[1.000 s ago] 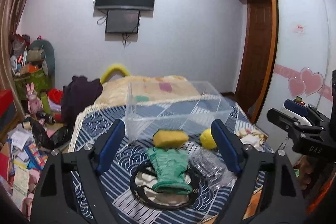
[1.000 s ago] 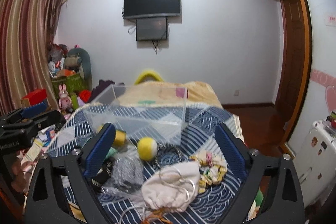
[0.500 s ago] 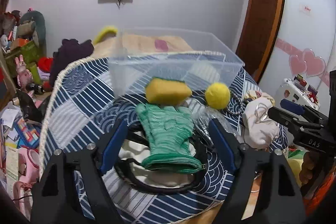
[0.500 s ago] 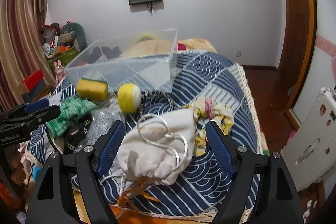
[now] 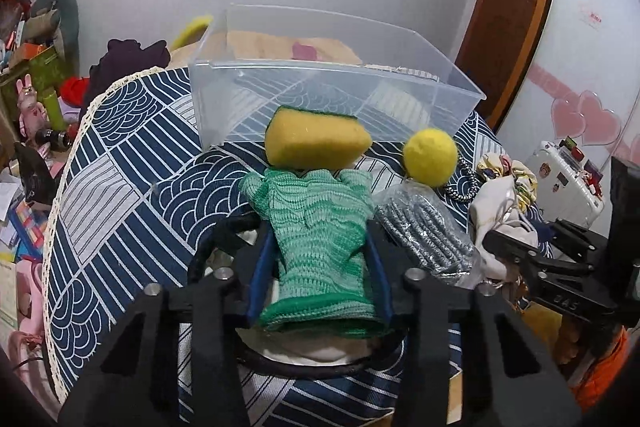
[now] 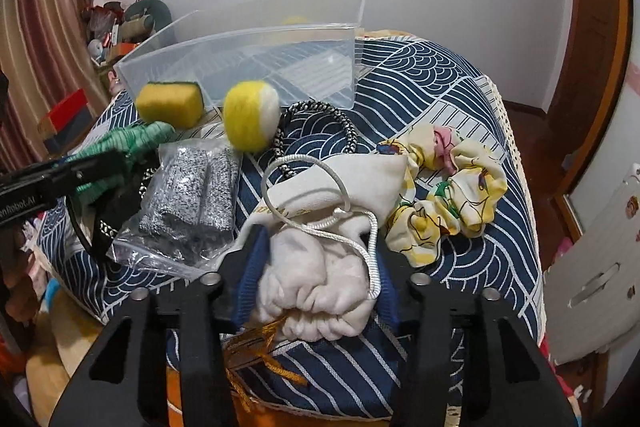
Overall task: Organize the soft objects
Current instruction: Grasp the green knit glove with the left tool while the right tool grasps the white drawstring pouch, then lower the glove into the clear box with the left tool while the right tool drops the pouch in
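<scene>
A green knit glove (image 5: 316, 227) lies on a black-rimmed pad on the blue patterned cloth. My left gripper (image 5: 318, 251) is closed around the glove's cuff. A white drawstring pouch (image 6: 324, 243) lies near the table's front edge, and my right gripper (image 6: 316, 255) is closed around its gathered end. A clear plastic bin (image 5: 332, 95) stands behind, empty. In front of it lie a yellow sponge (image 5: 316, 141) and a yellow felt ball (image 5: 430, 157). A bag of grey cloth (image 6: 192, 199) and a floral scrunchie (image 6: 448, 187) lie between and beside them.
A black-and-white cord loop (image 6: 320, 131) lies behind the pouch. The table sits in a bedroom with a bed behind, clutter (image 5: 36, 99) on the floor at left, and a white suitcase (image 5: 564, 183) at right.
Both grippers moved forward and down to the table. The left closed in on the green glove, the right on the white pouch.
</scene>
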